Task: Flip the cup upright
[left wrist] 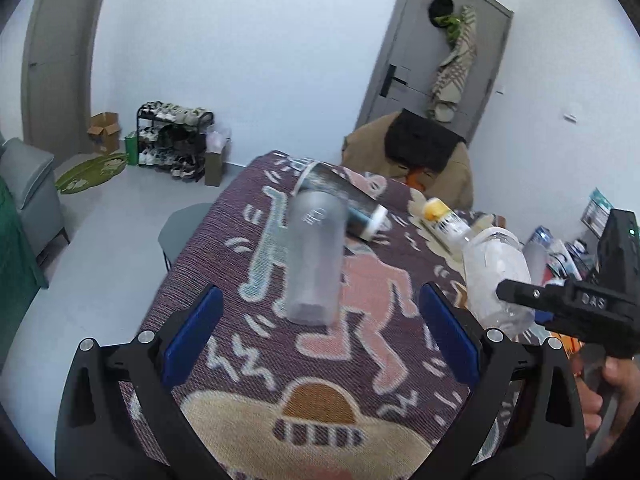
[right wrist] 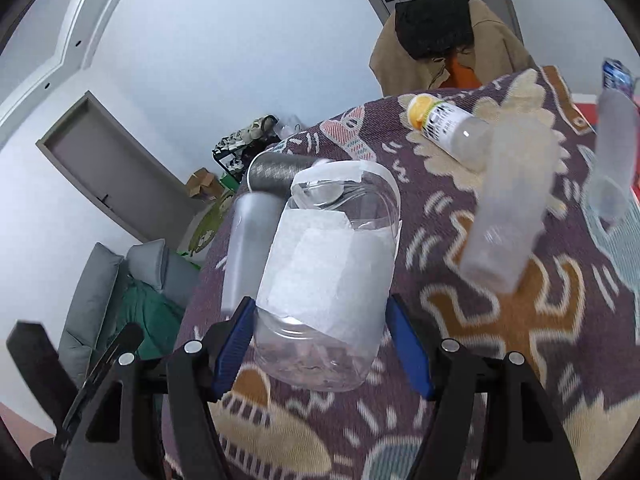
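A frosted grey cup (left wrist: 314,256) stands upside down on the patterned tablecloth (left wrist: 280,364), in front of my open, empty left gripper (left wrist: 320,320). It also shows in the right wrist view (right wrist: 250,252). My right gripper (right wrist: 322,320) is shut on a clear plastic jar (right wrist: 328,280) with white paper labels, held off the cloth and tilted. The jar also shows at the right of the left wrist view (left wrist: 498,276), with one black finger (left wrist: 560,304) across it.
A dark cylindrical can (left wrist: 344,200) lies on its side behind the cup. A yellow-capped bottle (right wrist: 444,126) lies further back. Two more frosted cups (right wrist: 510,204) (right wrist: 612,156) stand on the right. A chair with a brown coat (left wrist: 416,156) is at the far edge.
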Demonstrator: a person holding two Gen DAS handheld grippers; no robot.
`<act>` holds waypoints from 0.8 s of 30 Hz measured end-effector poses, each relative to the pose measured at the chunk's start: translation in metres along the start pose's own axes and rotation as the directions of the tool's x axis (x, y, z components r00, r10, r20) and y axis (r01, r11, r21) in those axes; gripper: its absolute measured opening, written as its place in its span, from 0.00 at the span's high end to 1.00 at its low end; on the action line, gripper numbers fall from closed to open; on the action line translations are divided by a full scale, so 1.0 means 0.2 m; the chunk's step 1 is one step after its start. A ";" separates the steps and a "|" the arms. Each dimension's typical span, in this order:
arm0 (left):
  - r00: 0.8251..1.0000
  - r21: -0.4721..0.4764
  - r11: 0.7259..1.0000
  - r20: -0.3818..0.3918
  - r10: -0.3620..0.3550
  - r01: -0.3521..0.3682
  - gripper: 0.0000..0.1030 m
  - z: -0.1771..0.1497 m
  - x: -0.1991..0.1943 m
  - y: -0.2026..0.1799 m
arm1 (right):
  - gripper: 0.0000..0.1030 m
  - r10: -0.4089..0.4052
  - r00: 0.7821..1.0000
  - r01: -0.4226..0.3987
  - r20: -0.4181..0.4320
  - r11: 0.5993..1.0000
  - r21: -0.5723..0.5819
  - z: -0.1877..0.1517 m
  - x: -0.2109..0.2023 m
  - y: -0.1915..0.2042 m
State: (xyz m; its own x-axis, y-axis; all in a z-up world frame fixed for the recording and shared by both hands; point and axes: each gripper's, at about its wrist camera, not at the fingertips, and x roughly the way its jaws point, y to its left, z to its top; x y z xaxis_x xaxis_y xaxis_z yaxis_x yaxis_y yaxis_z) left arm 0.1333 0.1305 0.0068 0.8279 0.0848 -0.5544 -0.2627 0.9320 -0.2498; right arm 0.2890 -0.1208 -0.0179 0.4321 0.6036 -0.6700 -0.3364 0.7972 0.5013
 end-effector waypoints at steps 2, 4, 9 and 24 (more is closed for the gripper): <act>1.000 0.017 1.000 -0.004 -0.013 0.013 0.06 -0.02 -0.02 -0.04 | 0.36 0.000 1.000 -0.001 0.005 1.000 0.003 -0.06 -0.06 -0.01; 1.000 0.032 0.999 -0.008 -0.027 0.028 0.06 -0.04 -0.03 -0.07 | 0.36 -0.002 1.000 0.002 0.015 1.000 0.009 -0.12 -0.12 -0.03; 0.998 0.073 0.995 -0.027 -0.061 0.063 0.06 -0.07 -0.05 -0.14 | 0.36 -0.027 0.999 0.026 0.033 0.999 0.029 -0.25 -0.21 -0.09; 0.989 0.197 0.972 -0.104 -0.107 0.126 0.06 -0.23 -0.04 -0.27 | 0.35 -0.040 0.999 0.037 0.036 0.996 0.077 -0.61 -0.31 -0.20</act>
State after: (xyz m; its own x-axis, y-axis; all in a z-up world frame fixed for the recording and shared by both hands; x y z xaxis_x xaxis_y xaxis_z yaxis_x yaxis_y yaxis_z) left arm 0.1181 0.0631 -0.0111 0.7953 -0.0523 -0.6040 -0.0535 0.9863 -0.1558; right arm 0.1736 -0.1919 -0.0629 0.4752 0.5712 -0.6693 -0.2551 0.8174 0.5165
